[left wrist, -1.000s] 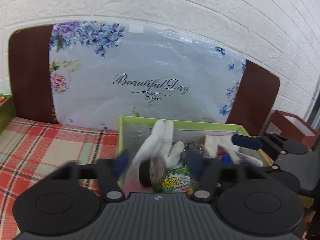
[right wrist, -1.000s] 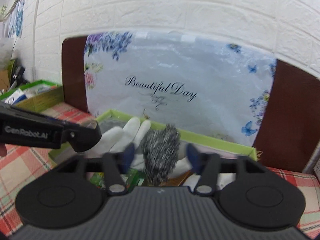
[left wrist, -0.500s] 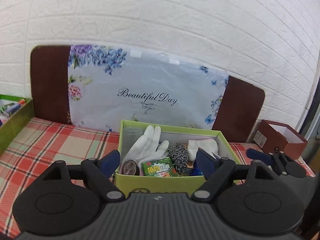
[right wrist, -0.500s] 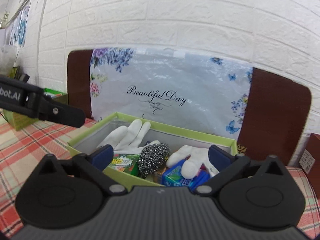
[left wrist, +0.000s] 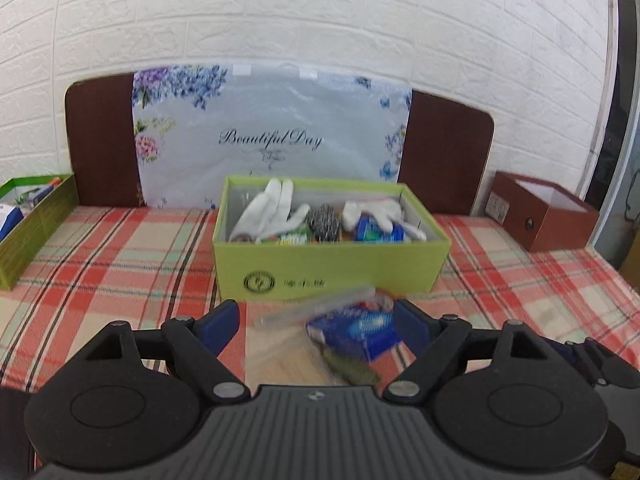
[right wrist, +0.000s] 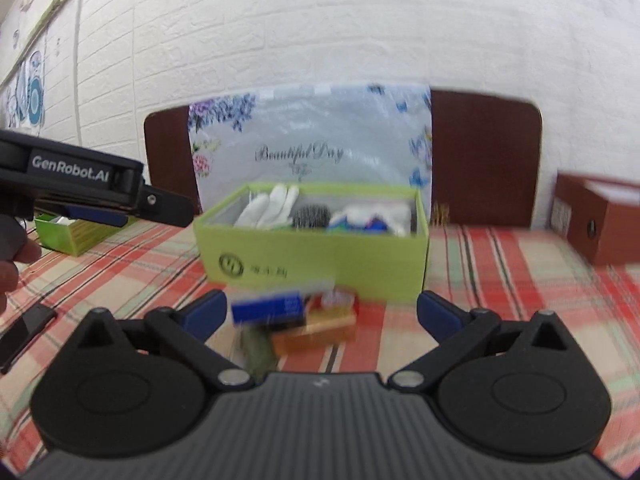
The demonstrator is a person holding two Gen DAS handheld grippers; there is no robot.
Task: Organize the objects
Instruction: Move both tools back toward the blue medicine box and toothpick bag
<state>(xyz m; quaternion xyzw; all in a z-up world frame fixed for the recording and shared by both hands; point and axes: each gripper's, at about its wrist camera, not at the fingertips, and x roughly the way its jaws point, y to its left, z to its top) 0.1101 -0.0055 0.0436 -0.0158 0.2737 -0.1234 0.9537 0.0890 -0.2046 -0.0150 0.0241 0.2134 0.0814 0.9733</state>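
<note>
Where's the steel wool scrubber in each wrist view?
Left wrist: the steel wool scrubber sits mid-box in the green box, between two white gloves, centre of frame.
Right wrist: the scrubber is again mid-box, slightly left of frame centre.
Shared landmark: the "Beautiful Day" panel behind the box.

1. I see a woven checked cloth (left wrist: 120, 264) covering the table, matt.
2. The green box (left wrist: 332, 268) looks like smooth matt cardboard.
3. The white gloves (left wrist: 272, 208) inside look like soft cloth.
4. The scourer (left wrist: 324, 220) is wiry, shiny metal.
5. The floral sheet (left wrist: 272, 128) behind is glossy plastic.
6. The wall (left wrist: 320, 20) is rough white brick.
</note>
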